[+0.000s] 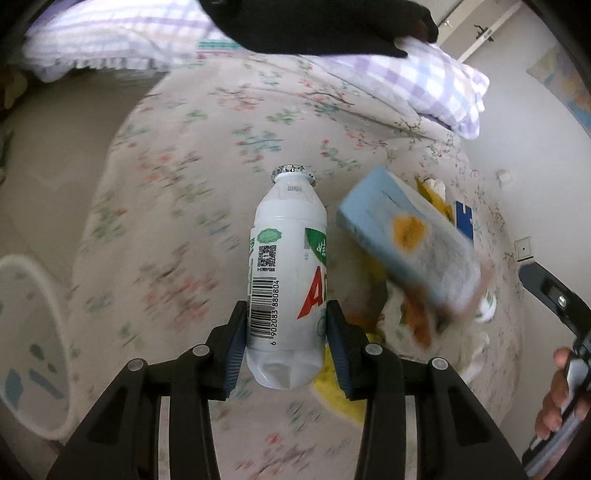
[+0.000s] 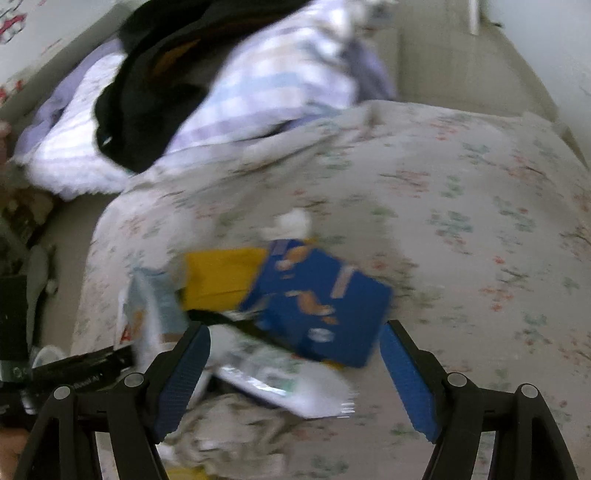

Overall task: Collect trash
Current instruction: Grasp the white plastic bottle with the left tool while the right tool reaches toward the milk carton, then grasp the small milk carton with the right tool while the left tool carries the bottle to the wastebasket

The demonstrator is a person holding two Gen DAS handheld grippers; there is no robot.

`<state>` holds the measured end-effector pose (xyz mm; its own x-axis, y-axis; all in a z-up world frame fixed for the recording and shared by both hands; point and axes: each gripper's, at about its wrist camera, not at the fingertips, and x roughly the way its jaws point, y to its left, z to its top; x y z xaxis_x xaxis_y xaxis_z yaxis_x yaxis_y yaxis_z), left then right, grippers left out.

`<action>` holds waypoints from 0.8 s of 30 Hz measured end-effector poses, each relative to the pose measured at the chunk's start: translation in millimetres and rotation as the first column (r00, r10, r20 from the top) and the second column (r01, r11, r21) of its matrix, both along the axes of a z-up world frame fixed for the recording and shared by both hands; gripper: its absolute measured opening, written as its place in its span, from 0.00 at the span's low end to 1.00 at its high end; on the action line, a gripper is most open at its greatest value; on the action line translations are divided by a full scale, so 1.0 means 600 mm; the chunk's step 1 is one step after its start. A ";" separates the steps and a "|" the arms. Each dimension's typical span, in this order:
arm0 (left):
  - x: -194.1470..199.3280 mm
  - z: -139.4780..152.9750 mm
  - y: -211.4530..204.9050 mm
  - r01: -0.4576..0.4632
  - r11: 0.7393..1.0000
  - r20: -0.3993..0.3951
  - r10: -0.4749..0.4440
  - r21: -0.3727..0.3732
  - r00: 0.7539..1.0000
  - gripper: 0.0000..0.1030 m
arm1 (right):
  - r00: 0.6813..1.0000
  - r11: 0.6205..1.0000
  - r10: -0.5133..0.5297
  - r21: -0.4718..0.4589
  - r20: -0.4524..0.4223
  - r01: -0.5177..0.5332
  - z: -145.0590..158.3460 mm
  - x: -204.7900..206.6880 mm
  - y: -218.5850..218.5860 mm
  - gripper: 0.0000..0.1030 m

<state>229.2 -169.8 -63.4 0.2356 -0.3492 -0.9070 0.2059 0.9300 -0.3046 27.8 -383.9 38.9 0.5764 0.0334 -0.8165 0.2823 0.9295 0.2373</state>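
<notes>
My left gripper (image 1: 287, 325) is shut on a white plastic bottle (image 1: 286, 280) with a barcode and red letters, held above the floral bedspread (image 1: 177, 206). A light blue carton (image 1: 406, 243), blurred, is just right of the bottle above a trash pile with yellow wrappers (image 1: 343, 398). My right gripper (image 2: 295, 350) is open and empty, its jaws wide apart over the pile: a dark blue and yellow box (image 2: 314, 295), a white packet (image 2: 291, 387) and crumpled paper (image 2: 229, 432). The right gripper's body also shows in the left wrist view (image 1: 554, 295).
Checked purple pillows (image 1: 424, 85) and a black garment (image 1: 321, 26) lie at the head of the bed. A white-rimmed bin (image 1: 29, 343) stands at the left in the left wrist view. The bed's edge and beige floor (image 2: 480, 62) lie beyond.
</notes>
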 end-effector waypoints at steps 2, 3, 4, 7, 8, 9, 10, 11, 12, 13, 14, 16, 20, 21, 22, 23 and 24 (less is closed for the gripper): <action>-0.017 0.004 0.020 -0.008 1.000 0.003 0.008 -0.003 1.000 0.42 | 0.999 0.999 0.051 -0.006 0.004 -0.051 -0.001 0.010 0.030 0.79; -0.028 0.007 0.034 -0.016 1.000 0.007 0.016 -0.008 1.000 0.42 | 0.997 0.997 0.078 -0.013 0.002 -0.078 -0.004 0.015 0.047 0.79; -0.040 0.009 0.047 -0.025 1.000 0.010 0.026 -0.015 1.000 0.42 | 0.995 0.995 0.095 -0.022 -0.001 -0.095 -0.006 0.019 0.060 0.79; -0.066 0.015 0.073 -0.045 0.999 0.018 0.045 -0.023 0.999 0.42 | 0.986 0.984 0.164 -0.063 -0.021 -0.165 -0.017 0.032 0.106 0.79; -0.075 0.017 0.088 -0.048 0.999 0.022 0.049 -0.020 0.999 0.42 | 0.982 0.980 0.185 -0.075 -0.028 -0.186 -0.022 0.035 0.119 0.79; -0.088 0.022 0.102 -0.057 0.998 0.032 0.057 -0.016 0.998 0.42 | 0.978 0.975 0.204 -0.087 -0.035 -0.206 -0.027 0.039 0.132 0.78; -0.095 0.025 0.110 -0.062 0.998 0.036 0.063 -0.017 0.997 0.42 | 0.975 0.971 0.217 -0.097 -0.043 -0.220 -0.032 0.044 0.142 0.77; -0.107 0.031 0.126 -0.076 0.997 0.044 0.077 -0.020 0.996 0.42 | 0.971 0.965 0.232 -0.113 -0.052 -0.236 -0.039 0.048 0.154 0.77; -0.113 0.036 0.134 -0.088 0.996 0.053 0.089 -0.021 0.995 0.42 | 0.969 0.960 0.240 -0.131 -0.058 -0.246 -0.043 0.052 0.161 0.77; -0.121 0.040 0.145 -0.098 0.995 0.065 0.099 -0.018 0.993 0.42 | 0.967 0.954 0.246 -0.161 -0.067 -0.253 -0.047 0.056 0.171 0.77; -0.127 0.044 0.156 -0.109 0.994 0.083 0.109 -0.013 0.991 0.42 | 0.965 0.947 0.252 -0.185 -0.074 -0.261 -0.049 0.059 0.178 0.77; -0.139 0.050 0.174 -0.121 0.993 0.103 0.121 -0.006 0.987 0.42 | 0.958 0.933 0.274 -0.220 -0.083 -0.286 -0.051 0.067 0.188 0.77; -0.154 0.059 0.219 -0.162 0.987 0.108 0.164 -0.023 0.981 0.42 | 0.947 0.902 0.303 -0.288 -0.109 -0.321 -0.053 0.085 0.208 0.77; -0.158 0.063 0.231 -0.172 0.985 0.122 0.172 -0.014 0.978 0.42 | 0.941 0.890 0.317 -0.305 -0.118 -0.338 -0.056 0.091 0.215 0.79; -0.162 0.064 0.239 -0.179 0.984 0.128 0.179 -0.009 0.976 0.42 | 0.934 0.875 0.334 -0.326 -0.130 -0.358 -0.061 0.095 0.222 0.84; -0.162 0.065 0.244 -0.185 0.983 0.128 0.184 -0.010 0.975 0.42 | 0.926 0.856 0.349 -0.354 -0.143 -0.377 -0.068 0.098 0.230 0.86; -0.165 0.064 0.254 -0.194 0.981 0.123 0.195 -0.018 0.973 0.42 | 0.919 0.835 0.364 -0.382 -0.153 -0.395 -0.077 0.099 0.238 0.86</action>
<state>130.2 -17.6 -24.9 0.4097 -0.2908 -0.8646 0.0573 0.9542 -0.2937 87.2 -241.3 -7.6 0.5255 -0.0985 -0.8451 -0.1104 0.9770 -0.1826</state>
